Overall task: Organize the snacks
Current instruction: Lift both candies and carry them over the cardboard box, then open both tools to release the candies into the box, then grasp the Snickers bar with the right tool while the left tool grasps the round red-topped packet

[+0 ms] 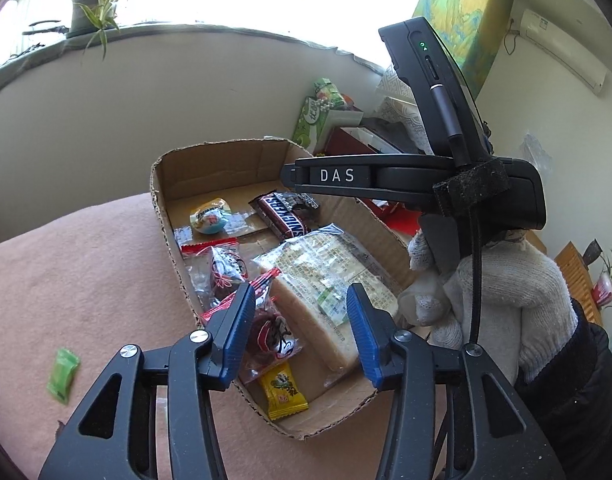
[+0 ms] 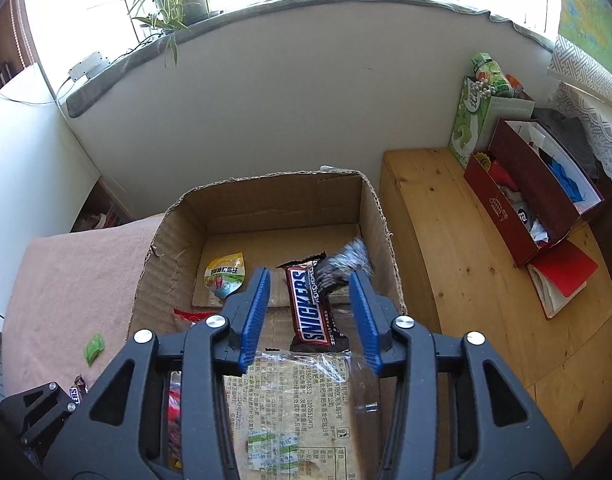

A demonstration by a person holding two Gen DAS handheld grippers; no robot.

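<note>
A shallow cardboard box (image 1: 209, 168) (image 2: 273, 200) sits on a pink cloth. In it lie a Snickers bar (image 1: 283, 216) (image 2: 310, 306), a wrapped bread slab (image 1: 326, 280) (image 2: 293, 408), a round yellow-blue snack (image 1: 210, 216) (image 2: 225, 276), red-trimmed clear packets (image 1: 221, 268) and a yellow candy (image 1: 282, 396). A small dark wrapper (image 2: 342, 266) looks blurred above the Snickers bar. My left gripper (image 1: 301, 332) is open and empty above the box's near end. My right gripper (image 2: 310, 316) is open over the Snickers bar; its body shows in the left wrist view (image 1: 418, 184).
A green candy (image 1: 62, 374) (image 2: 93, 348) lies on the pink cloth (image 1: 85, 280) left of the box, with a small Snickers piece (image 2: 77, 390) nearby. A wooden bench (image 2: 466, 260) to the right holds red boxes (image 2: 526, 200) and a green tissue box (image 2: 472, 116).
</note>
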